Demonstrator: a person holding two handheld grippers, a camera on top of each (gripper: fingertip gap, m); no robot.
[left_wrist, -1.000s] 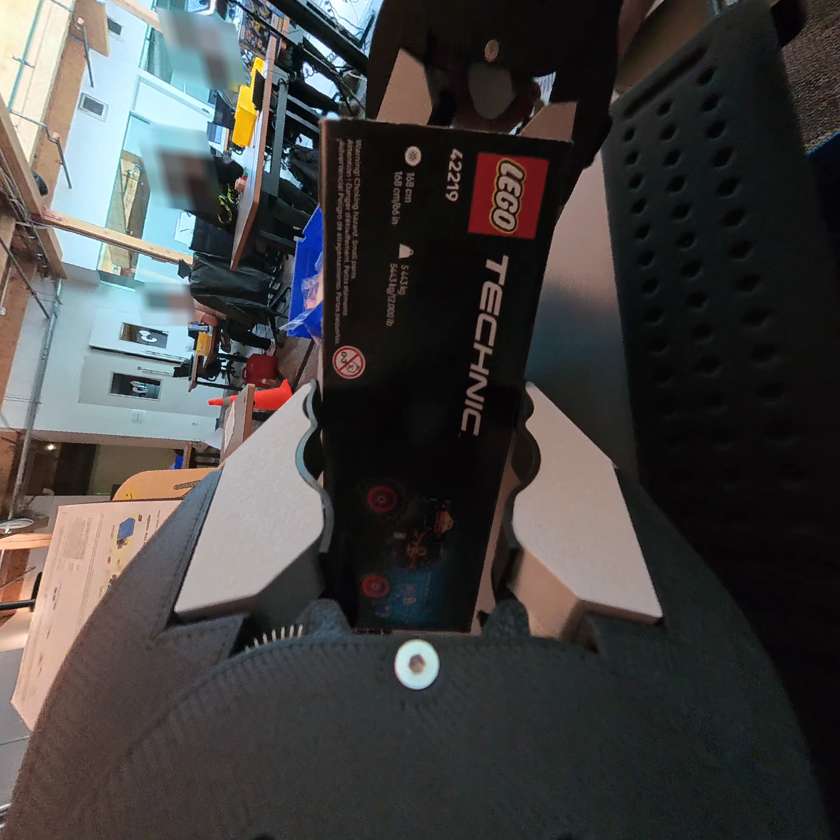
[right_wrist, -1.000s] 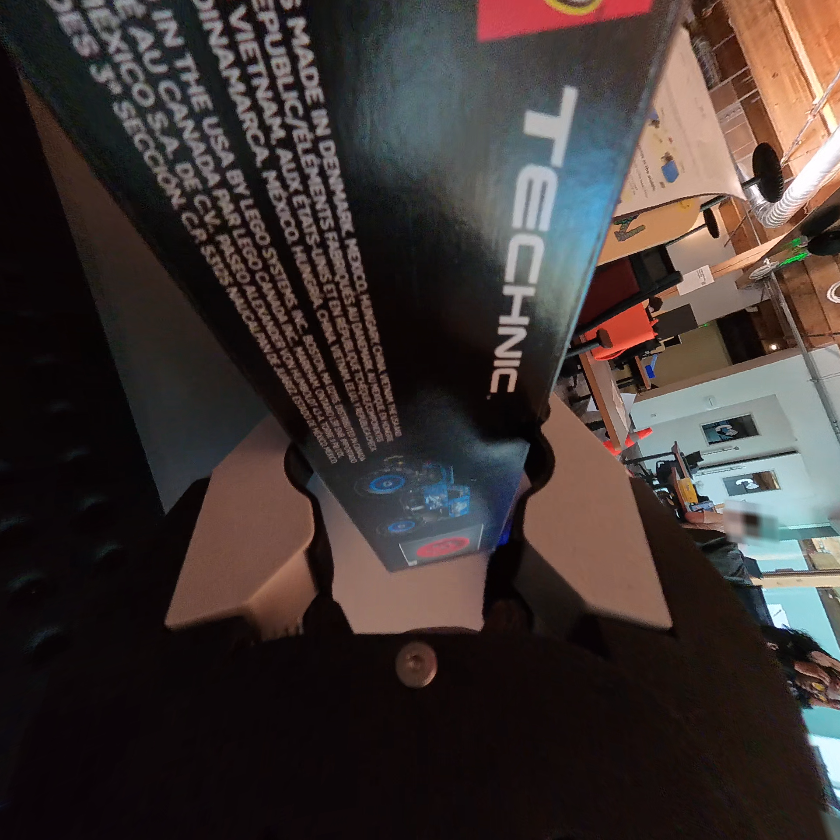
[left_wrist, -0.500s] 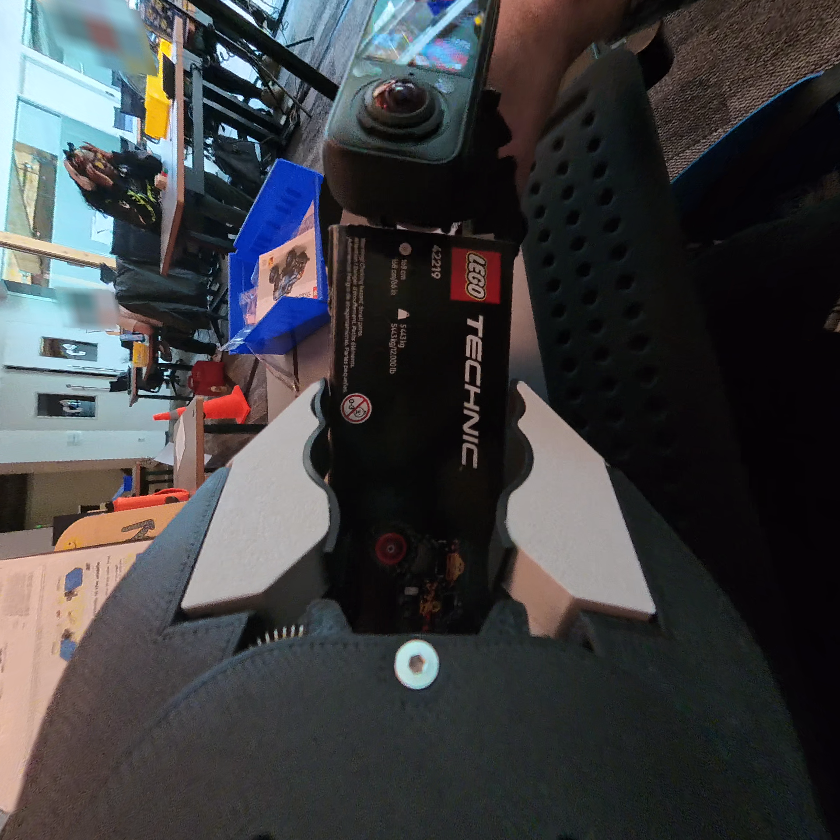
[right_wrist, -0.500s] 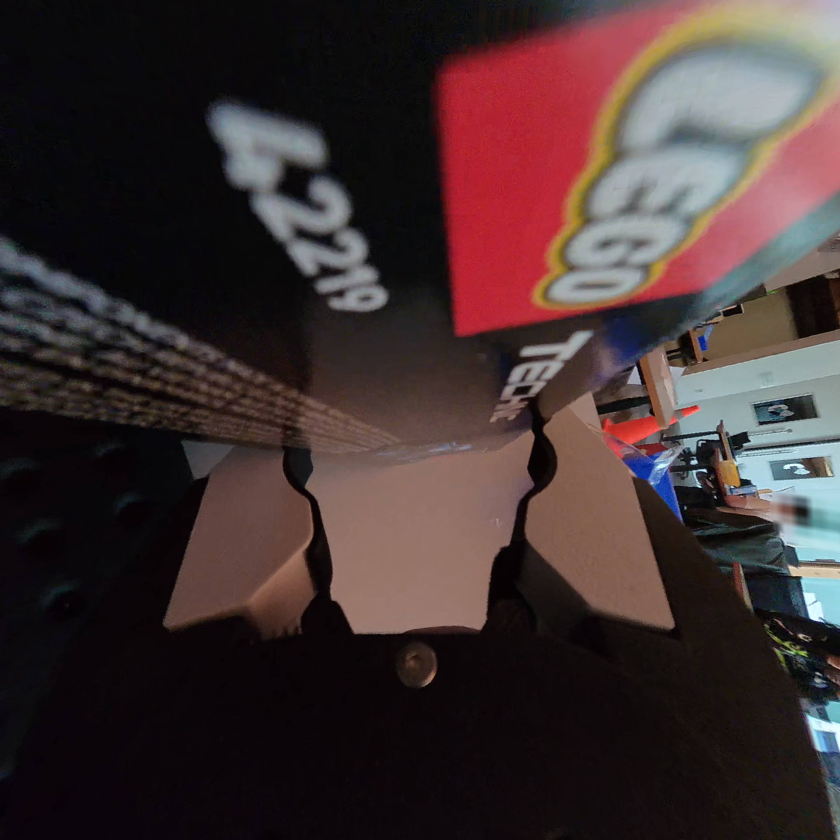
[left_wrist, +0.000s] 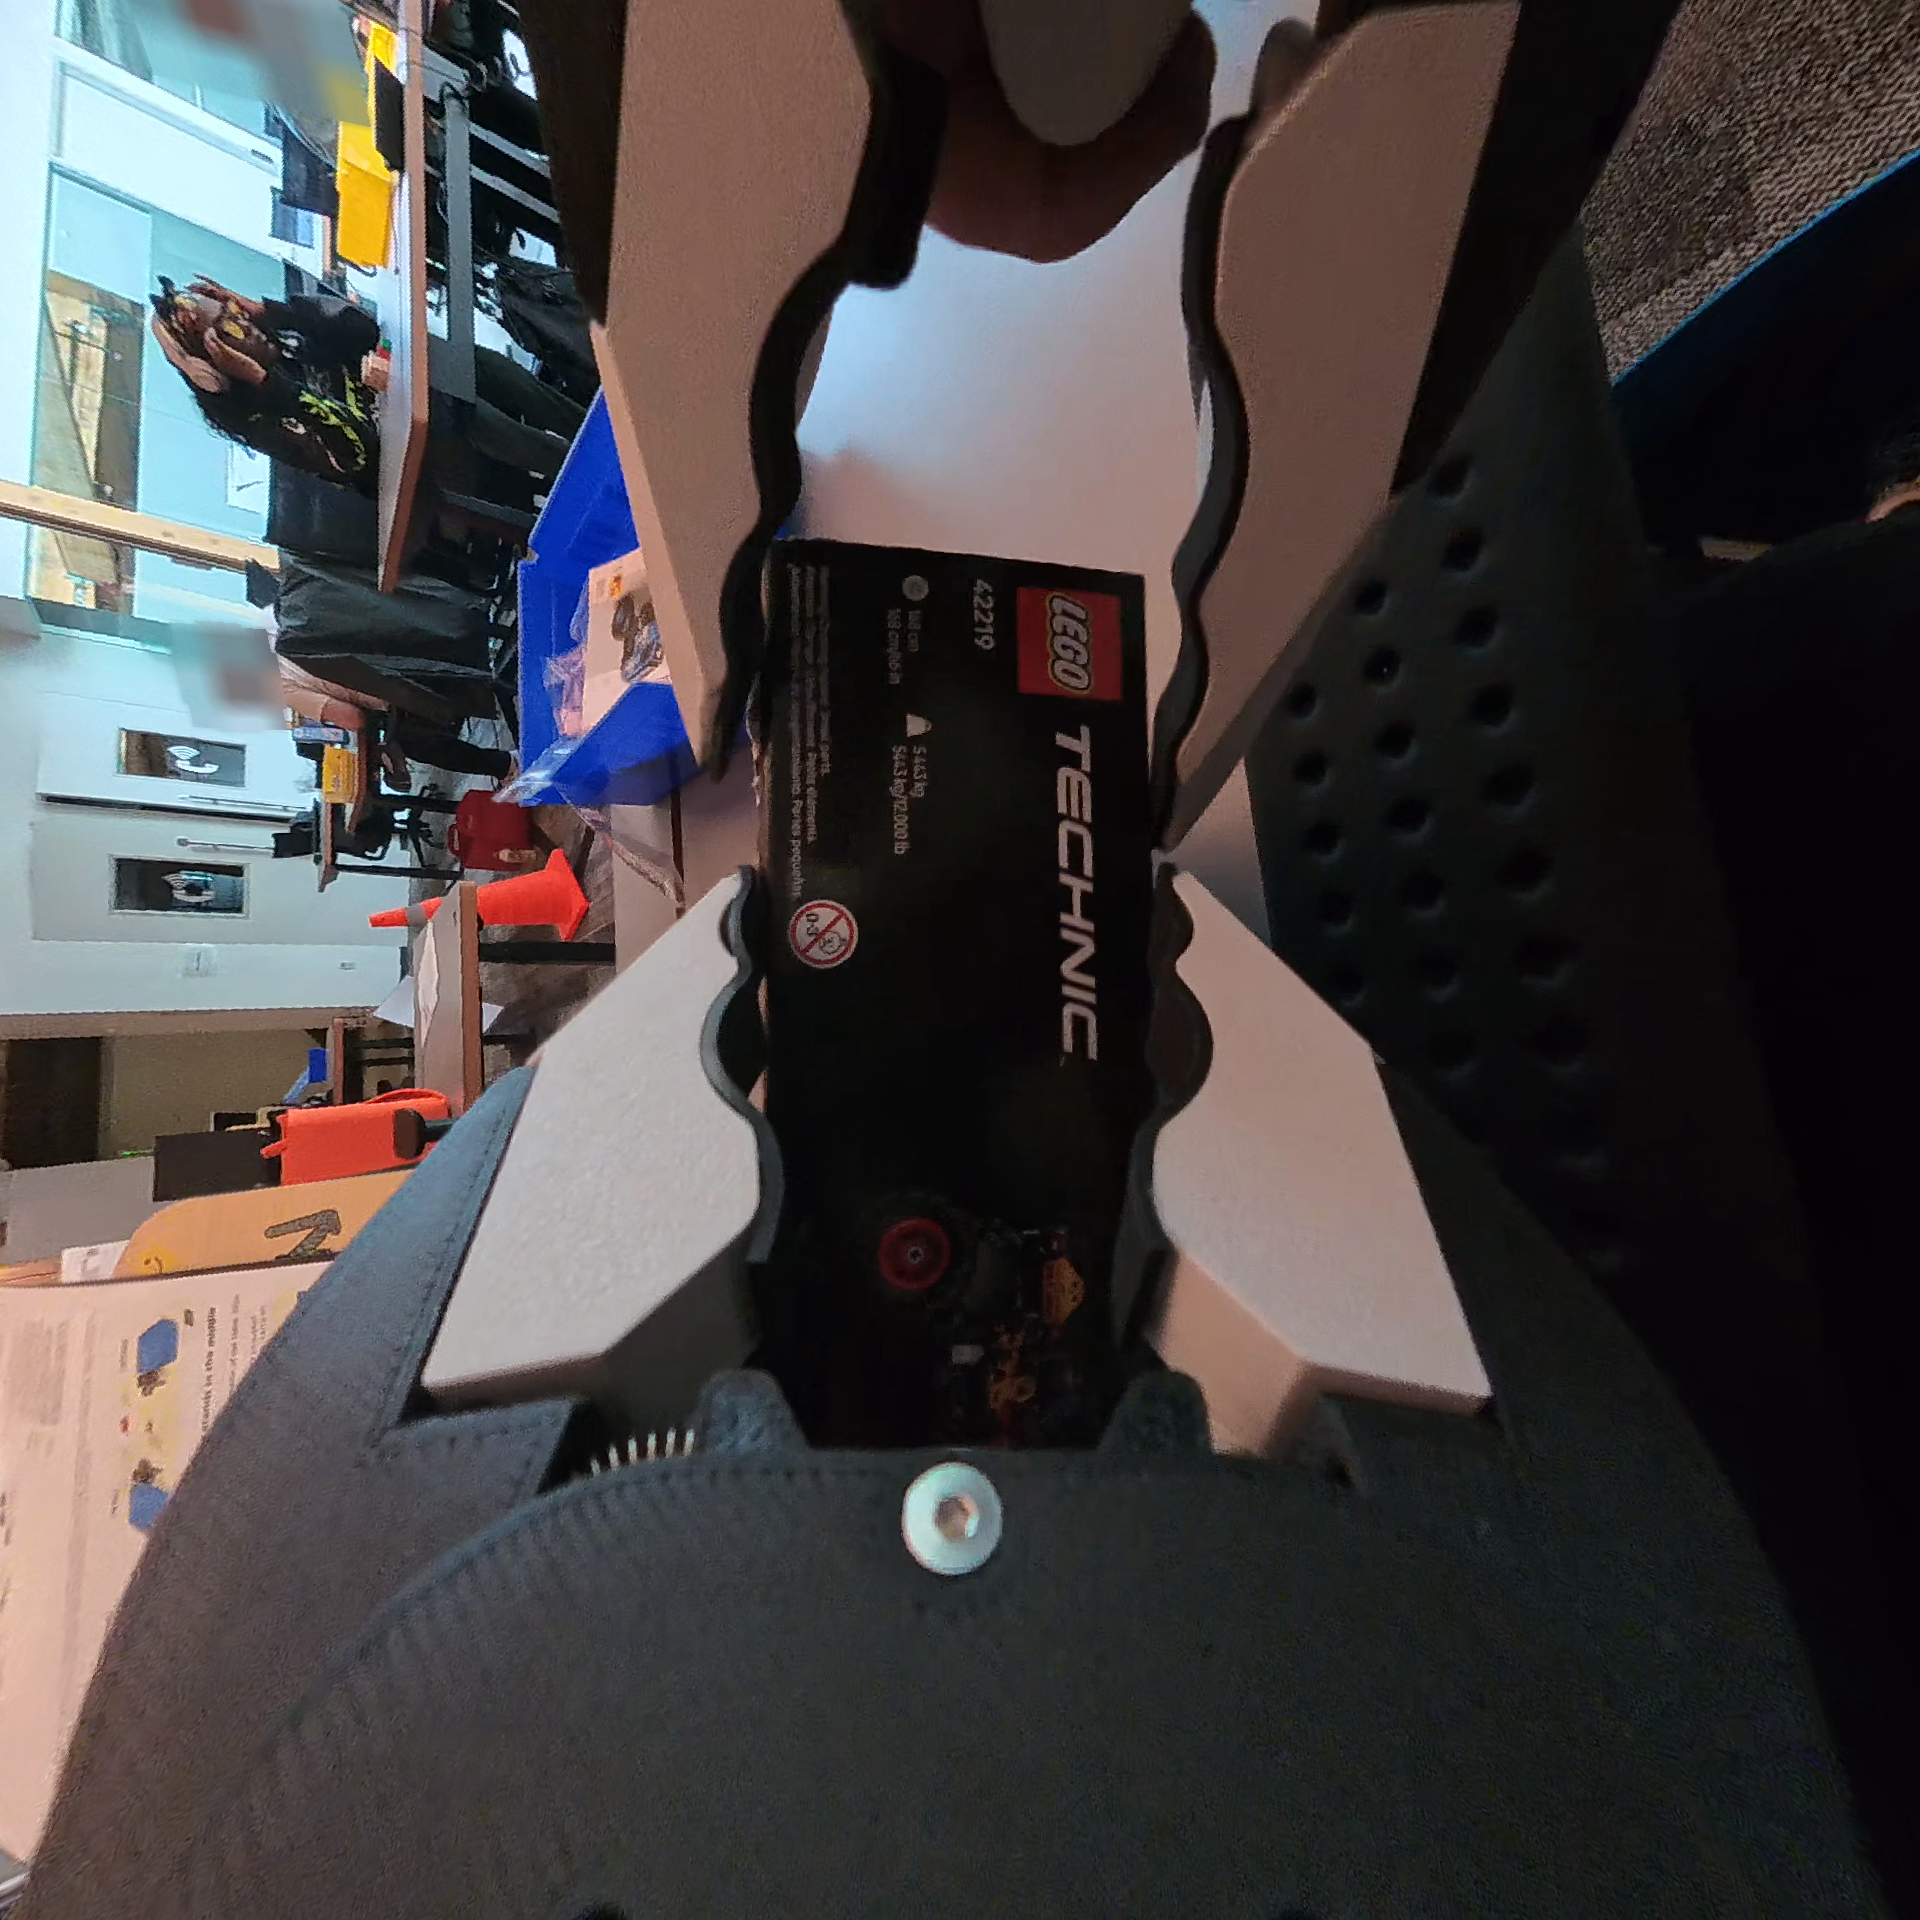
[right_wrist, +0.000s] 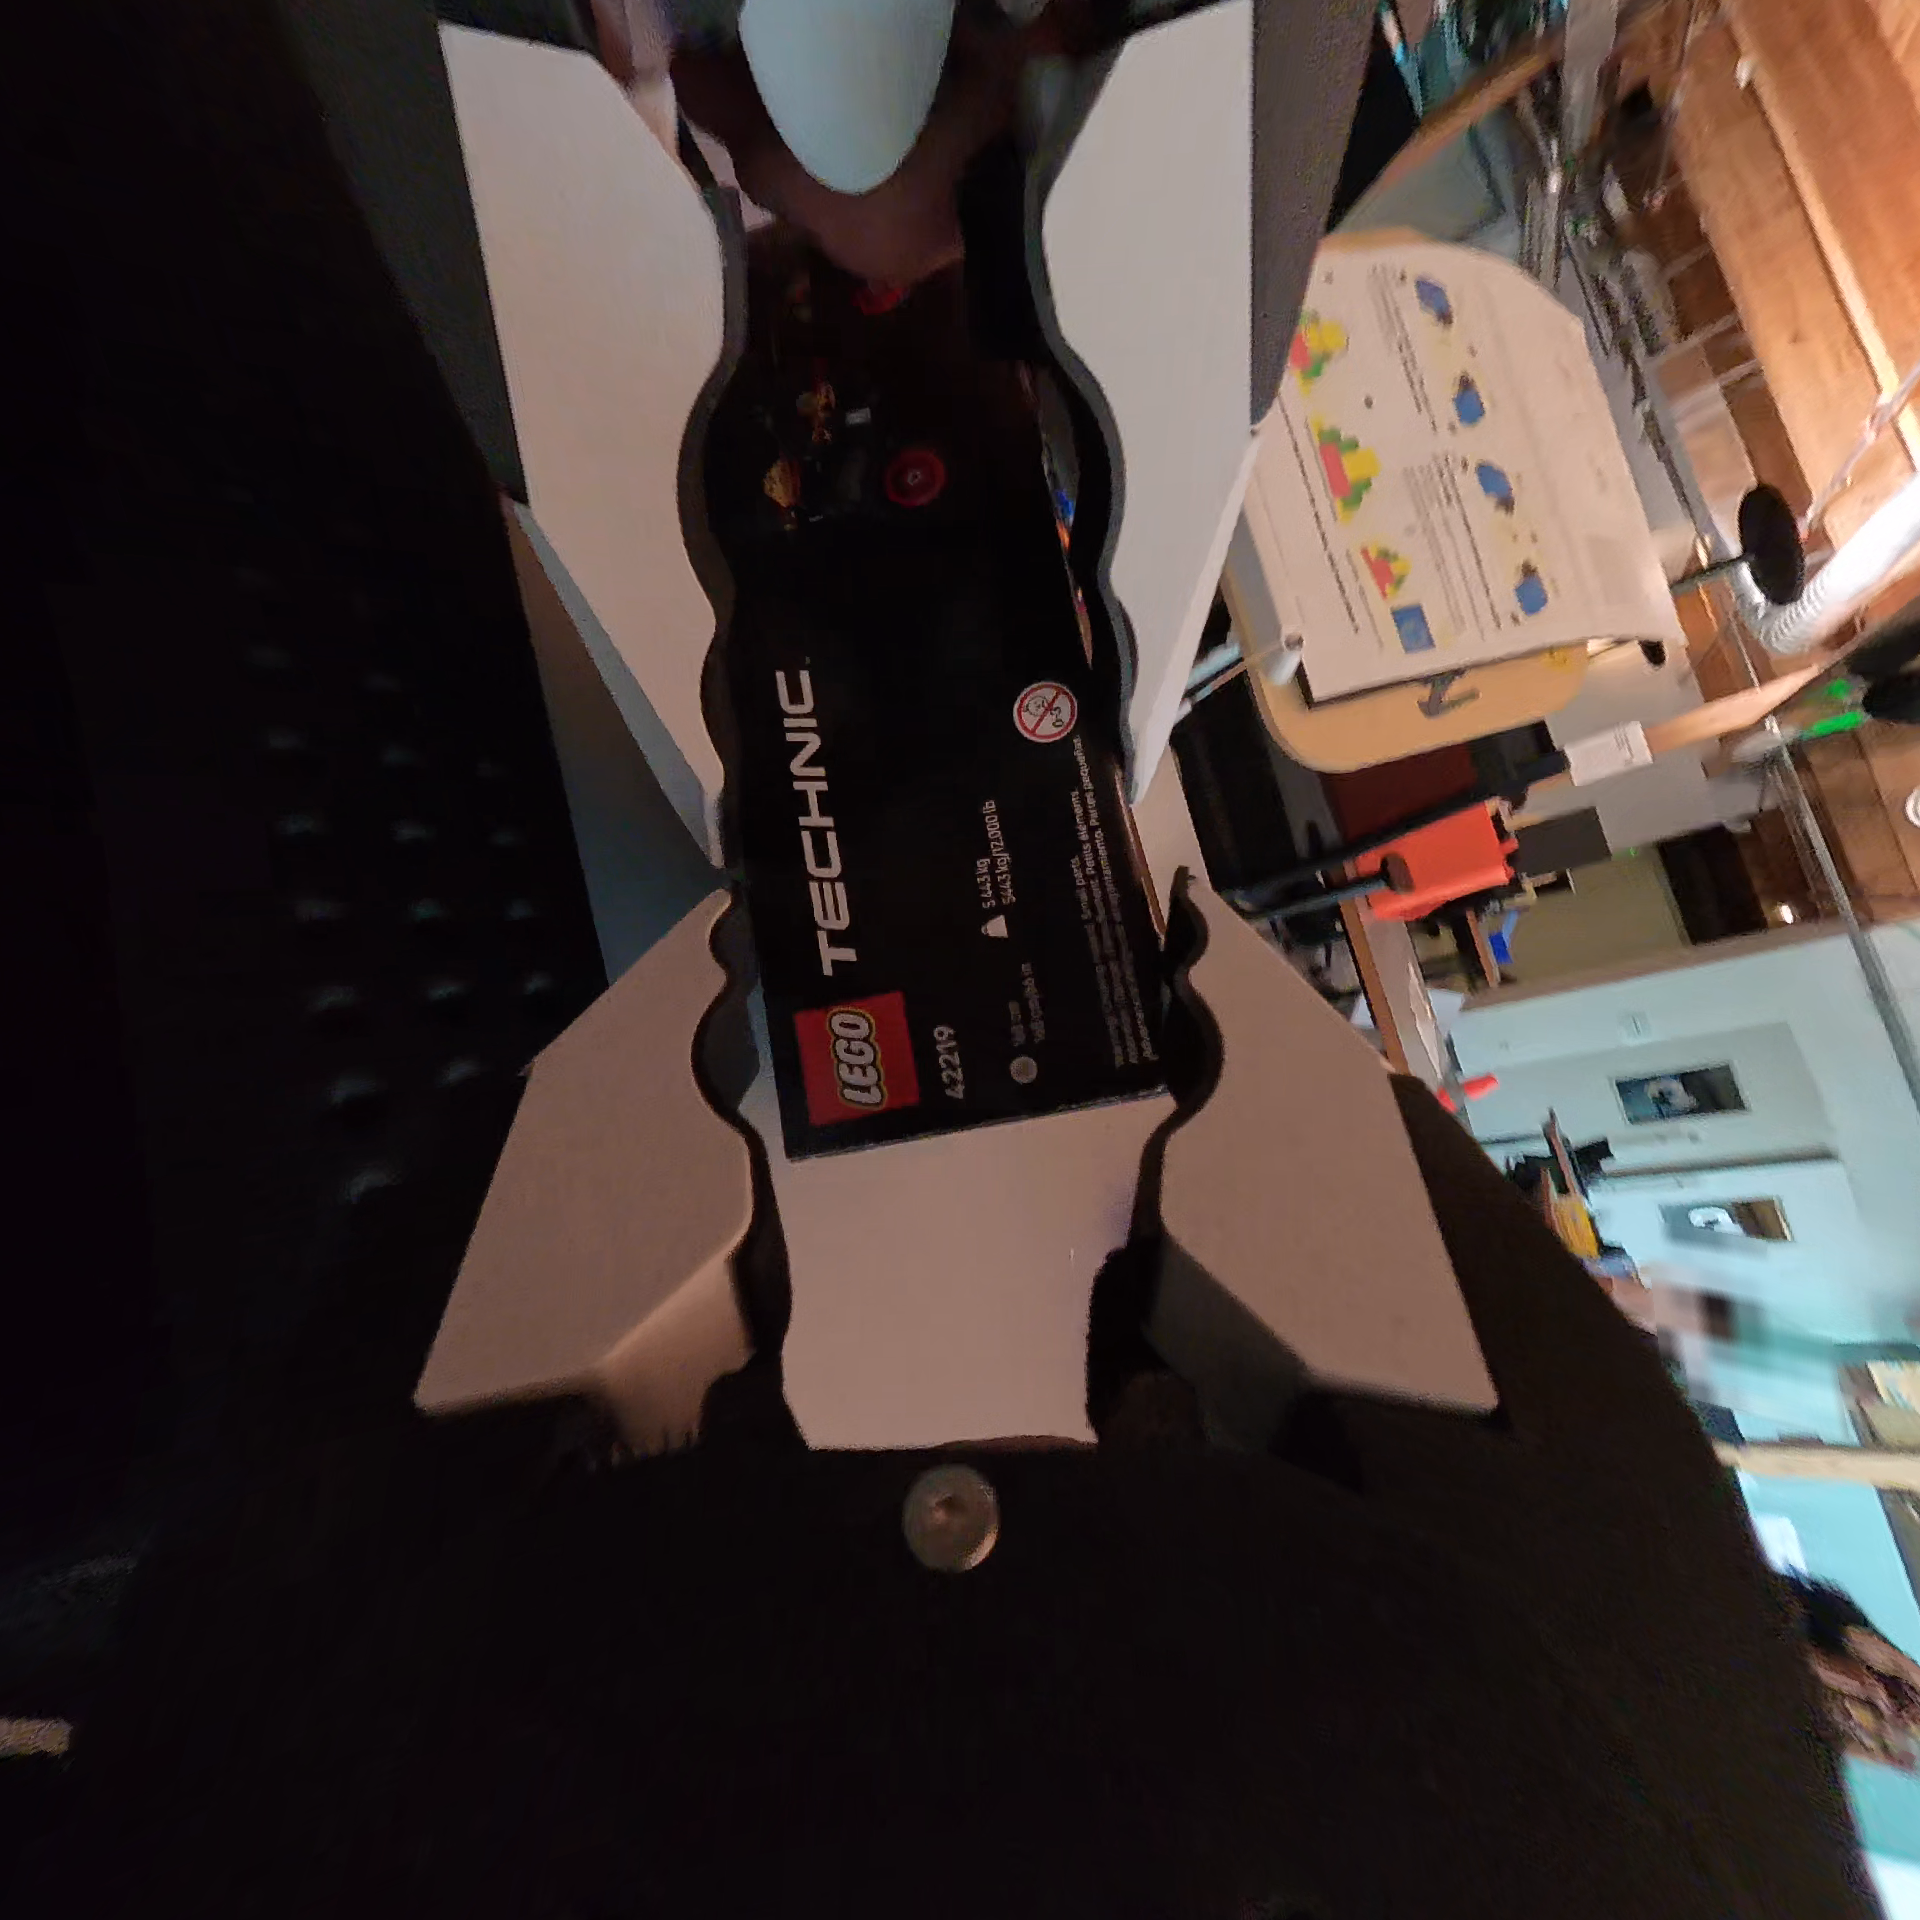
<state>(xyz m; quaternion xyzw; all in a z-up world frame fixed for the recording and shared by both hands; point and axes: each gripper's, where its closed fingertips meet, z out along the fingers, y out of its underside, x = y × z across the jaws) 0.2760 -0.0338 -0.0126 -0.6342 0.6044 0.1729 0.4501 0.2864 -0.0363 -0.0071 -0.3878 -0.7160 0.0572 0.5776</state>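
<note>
A long black cardboard box (left_wrist: 956, 935) with a red logo patch is held between both grippers, one at each end. My left gripper (left_wrist: 956, 883) is shut on its near end, both pads pressed on its long sides. My right gripper (left_wrist: 945, 769) faces it from the far end, its pads at the box's sides. In the right wrist view the box (right_wrist: 914, 831) ends between my right gripper's (right_wrist: 951, 894) fingers, slightly tilted, with both pads against it. The left gripper (right_wrist: 925, 790) shows beyond. A hand (left_wrist: 1039, 156) shows behind the right gripper.
A dark perforated chair back (left_wrist: 1455, 831) stands close on one side. A white table surface (left_wrist: 997, 416) lies behind the box. A blue bin (left_wrist: 582, 665), an orange cone (left_wrist: 520, 899) and a printed picture sheet (right_wrist: 1455, 468) are farther off.
My right gripper pulled back along the box to its end and its jaws narrowed onto it. My left gripper kept its hold throughout.
</note>
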